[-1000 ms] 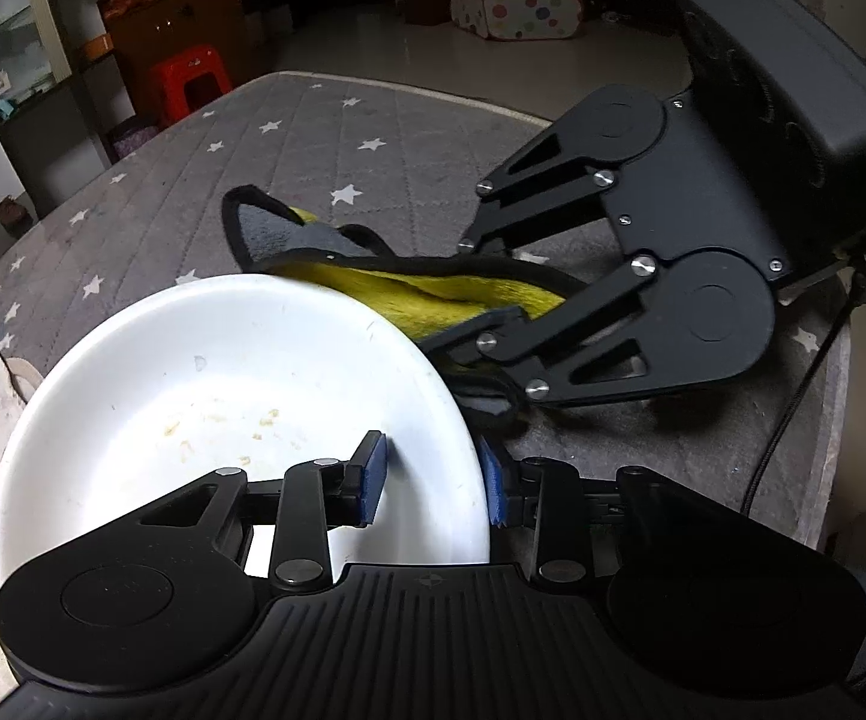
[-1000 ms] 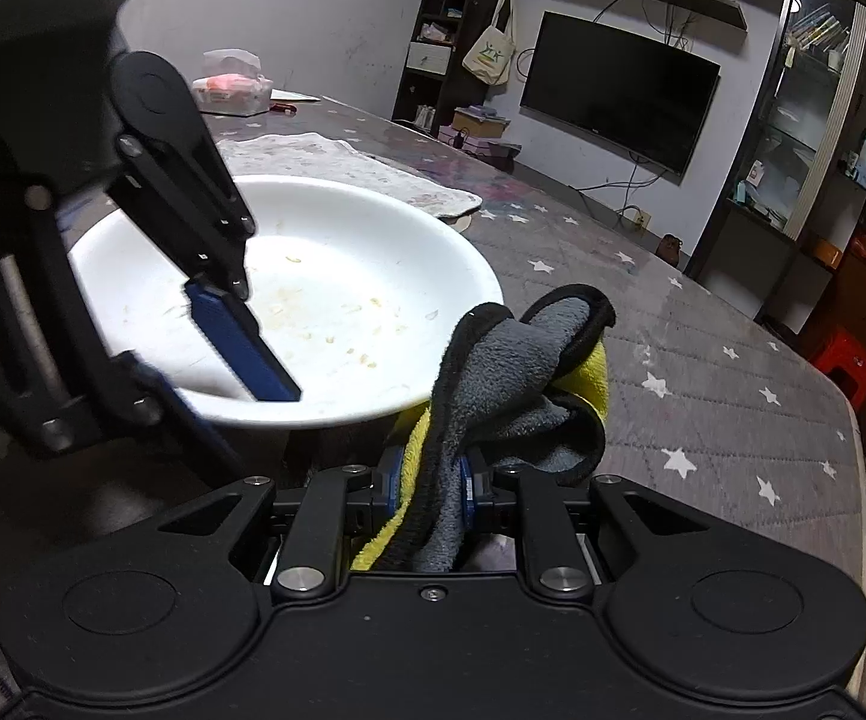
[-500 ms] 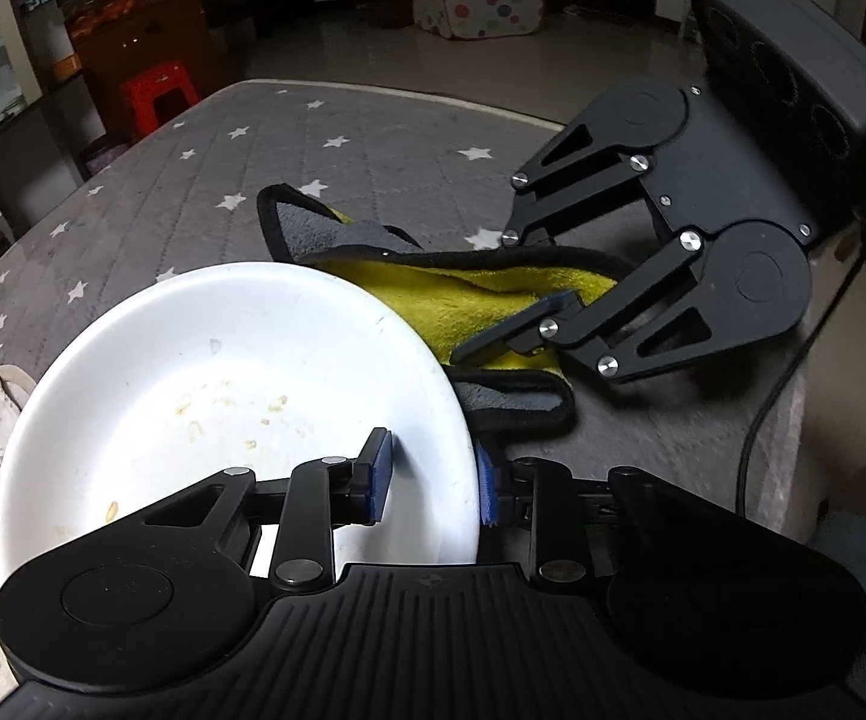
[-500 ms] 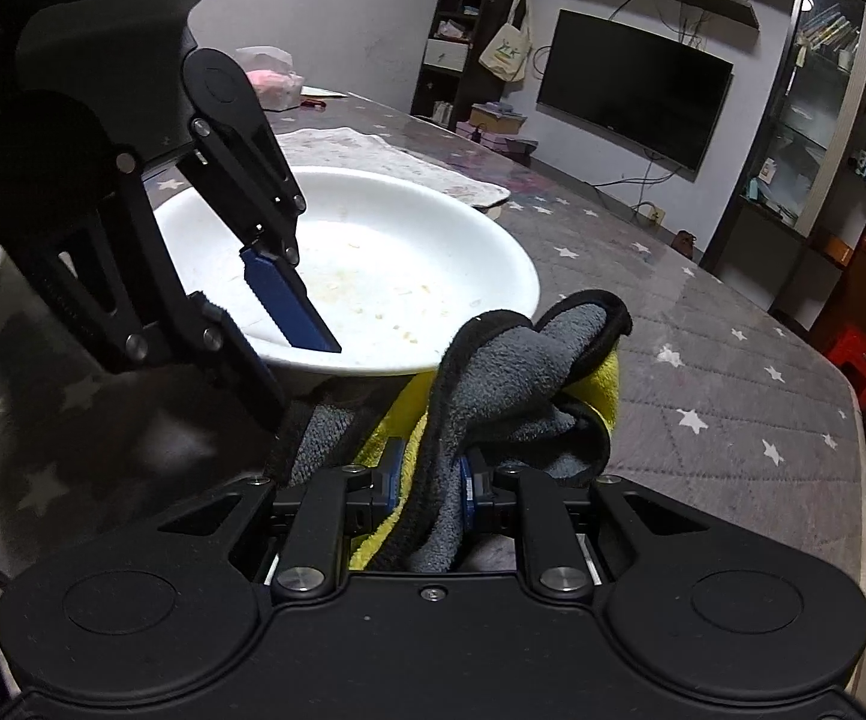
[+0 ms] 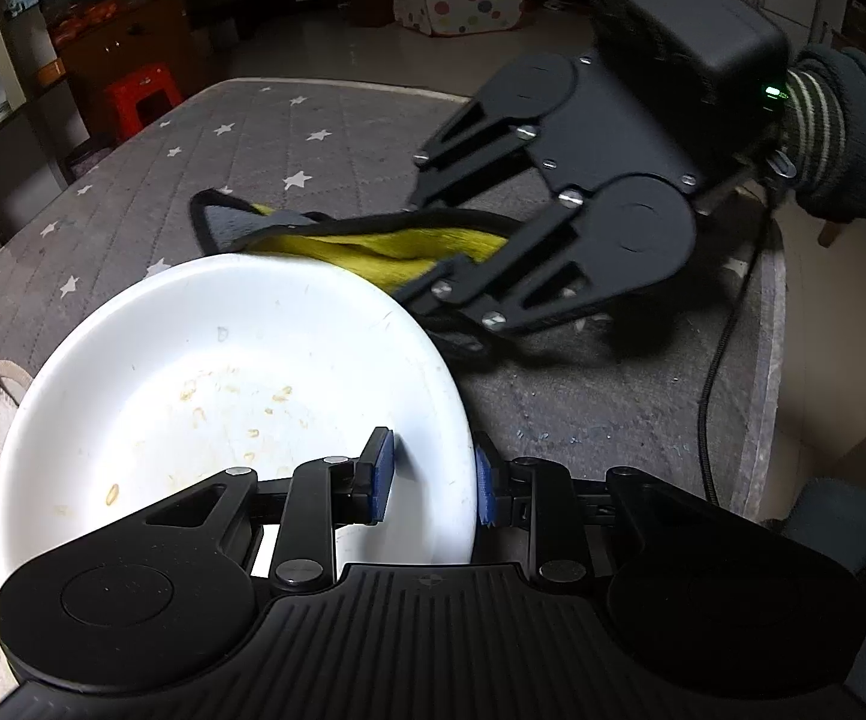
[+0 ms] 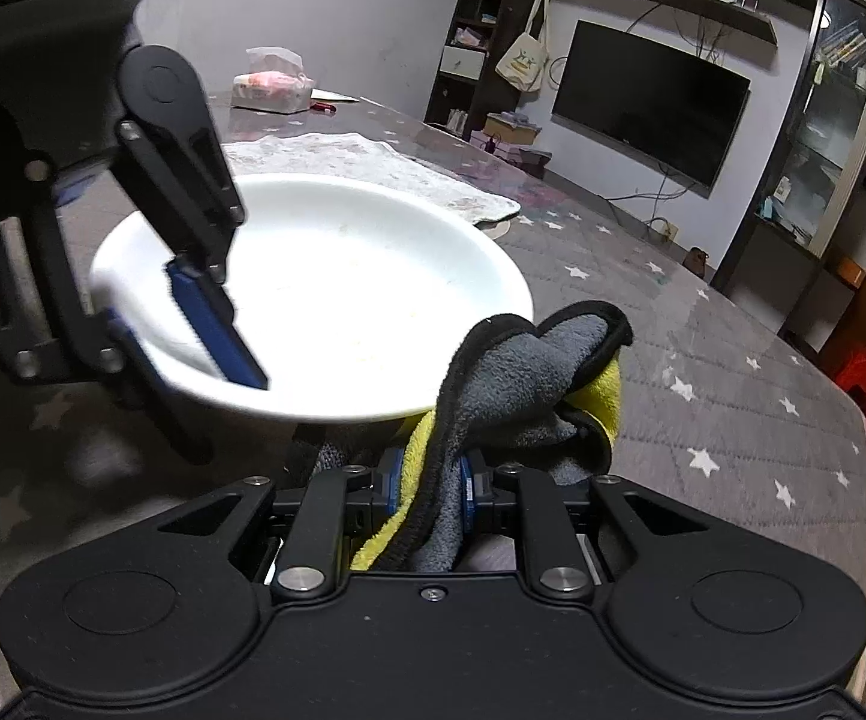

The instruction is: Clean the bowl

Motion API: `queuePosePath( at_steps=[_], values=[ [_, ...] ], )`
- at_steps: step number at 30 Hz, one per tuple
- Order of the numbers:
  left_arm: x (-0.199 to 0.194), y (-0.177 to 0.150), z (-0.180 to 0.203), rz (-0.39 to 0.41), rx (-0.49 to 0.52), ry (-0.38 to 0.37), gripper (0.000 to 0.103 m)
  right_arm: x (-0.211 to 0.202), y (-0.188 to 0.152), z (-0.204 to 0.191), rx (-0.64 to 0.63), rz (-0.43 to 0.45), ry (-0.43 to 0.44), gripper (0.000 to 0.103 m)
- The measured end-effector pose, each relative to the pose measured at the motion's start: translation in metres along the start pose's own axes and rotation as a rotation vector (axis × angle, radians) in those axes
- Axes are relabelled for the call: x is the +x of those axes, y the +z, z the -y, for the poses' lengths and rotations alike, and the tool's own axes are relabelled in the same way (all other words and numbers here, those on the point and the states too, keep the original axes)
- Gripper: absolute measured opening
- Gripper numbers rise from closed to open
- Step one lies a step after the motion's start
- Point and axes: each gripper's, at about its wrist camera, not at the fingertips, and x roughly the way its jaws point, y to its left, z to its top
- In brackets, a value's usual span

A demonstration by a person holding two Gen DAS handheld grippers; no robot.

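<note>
1. The left gripper [image 5: 433,477] is closed on the near rim of the white bowl [image 5: 241,372], one blue pad inside the bowl and the other outside against its wall.
2. The bowl sits over the counter [image 5: 289,150], which has a grey star-patterned cover; small yellowish food scraps [image 5: 235,402] dot its inside.
3. The right gripper [image 6: 427,483] is clamped on a grey and yellow cloth [image 6: 529,378] with a black edge, the folds bunching up past its fingers.
4. The cloth lies just beside the bowl's far rim in the left wrist view and touches it.
5. A dark sleeve [image 5: 853,138] with a striped cuff shows behind the right gripper.
6. A pale patterned mat [image 6: 373,165] lies on the counter beyond the bowl.
</note>
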Motion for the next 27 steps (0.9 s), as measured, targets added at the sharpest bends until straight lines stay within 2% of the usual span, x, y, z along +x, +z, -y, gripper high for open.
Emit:
queuePosePath(
  at_steps=[10,21,27],
  values=[
    [0.000,0.003,0.001,-0.013,-0.017,-0.001,0.029,0.017,0.003,0.012,-0.033,-0.001,-0.020,0.020],
    [0.013,0.025,-0.007,-0.002,-0.085,0.019,0.034,0.014,-0.002,0.008,-0.030,0.000,-0.021,0.020],
    [0.016,0.028,-0.007,-0.004,-0.073,0.028,0.034,0.004,-0.007,0.003,-0.023,0.003,-0.016,0.020]
  ],
)
